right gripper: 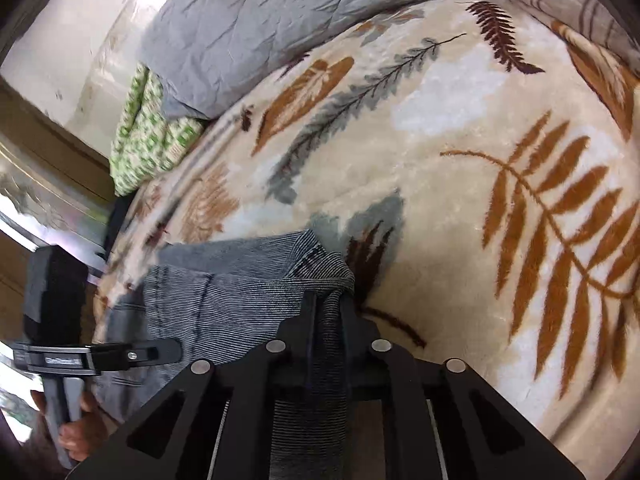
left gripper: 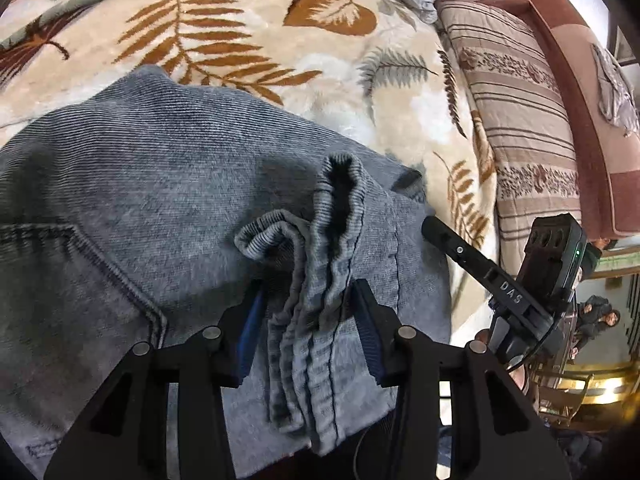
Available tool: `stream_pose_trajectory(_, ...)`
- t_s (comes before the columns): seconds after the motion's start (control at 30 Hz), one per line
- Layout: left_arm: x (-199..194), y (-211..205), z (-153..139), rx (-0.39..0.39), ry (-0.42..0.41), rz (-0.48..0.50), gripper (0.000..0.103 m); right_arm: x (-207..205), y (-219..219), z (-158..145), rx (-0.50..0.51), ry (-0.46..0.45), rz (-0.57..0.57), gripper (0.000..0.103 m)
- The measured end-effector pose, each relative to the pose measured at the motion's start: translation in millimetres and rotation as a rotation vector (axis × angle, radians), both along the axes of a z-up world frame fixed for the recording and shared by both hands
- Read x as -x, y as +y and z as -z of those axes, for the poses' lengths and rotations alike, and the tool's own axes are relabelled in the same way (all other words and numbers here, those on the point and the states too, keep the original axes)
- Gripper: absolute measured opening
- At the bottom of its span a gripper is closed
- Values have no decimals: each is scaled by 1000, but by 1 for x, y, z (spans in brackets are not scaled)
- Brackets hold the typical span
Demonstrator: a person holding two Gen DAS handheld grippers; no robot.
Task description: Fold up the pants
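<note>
Grey-blue denim pants [left gripper: 140, 168] lie on a cream blanket with leaf prints [left gripper: 280, 40]. In the left wrist view my left gripper [left gripper: 310, 286] is shut on a bunched leg hem [left gripper: 320, 240], its blue pads [left gripper: 252, 320] on either side of the folds. The right gripper's black finger [left gripper: 444, 240] touches the pants' right edge. In the right wrist view my right gripper [right gripper: 328, 300] is shut on a raised fold of the pants [right gripper: 240, 280], with cloth running back between its fingers. The left gripper [right gripper: 120, 354] shows at the left, held by a hand [right gripper: 80, 432].
A grey pillow [right gripper: 280, 20] and a green patterned cloth [right gripper: 148, 140] lie at the blanket's [right gripper: 440, 160] far end. A striped quilt [left gripper: 520, 120] lies along a reddish bed frame [left gripper: 580, 80]. Past the bed's edge, people sit in the room [left gripper: 596, 316].
</note>
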State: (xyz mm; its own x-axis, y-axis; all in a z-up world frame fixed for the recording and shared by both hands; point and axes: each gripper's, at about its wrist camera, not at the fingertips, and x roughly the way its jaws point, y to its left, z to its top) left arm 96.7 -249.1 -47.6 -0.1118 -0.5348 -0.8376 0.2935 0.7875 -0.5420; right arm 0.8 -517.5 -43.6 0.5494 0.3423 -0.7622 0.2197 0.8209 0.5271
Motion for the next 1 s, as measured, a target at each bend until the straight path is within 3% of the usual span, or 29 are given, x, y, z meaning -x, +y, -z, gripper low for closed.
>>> stream_pose_trajectory(0.07, 9, 7, -8, 31, 3, 13, 42, 11, -5, -6, -64, -8, -8, 18)
stream_pose_trajectory(0.2, 32, 14, -13, 57, 9, 53, 43, 48, -7, -8, -147, -9, -10, 33)
stream_pose_trajectory(0.4, 57, 10, 5, 39, 62, 65, 47, 72, 5, 8, -198, 23, -10, 37)
stream_pose_trajectory(0.5, 66, 10, -5, 54, 65, 77, 47, 73, 15, -7, -119, 2, -51, 8)
stream_pose_trajectory(0.63, 79, 6, -9, 30, 31, 98, 47, 76, 33, -34, 71, -25, -120, 8)
stream_pose_trajectory(0.77, 80, 11, 5, 14, 39, 79, 43, 76, 42, -16, 178, 29, -138, 8)
stream_pose_trajectory(0.87, 78, 16, 6, 25, 43, 79, 42, 80, 36, 0, 166, 33, -109, 12)
stream_pose_trajectory(1.0, 80, 18, -3, 19, 26, 116, 40, 86, 29, -1, 125, 22, -77, 18)
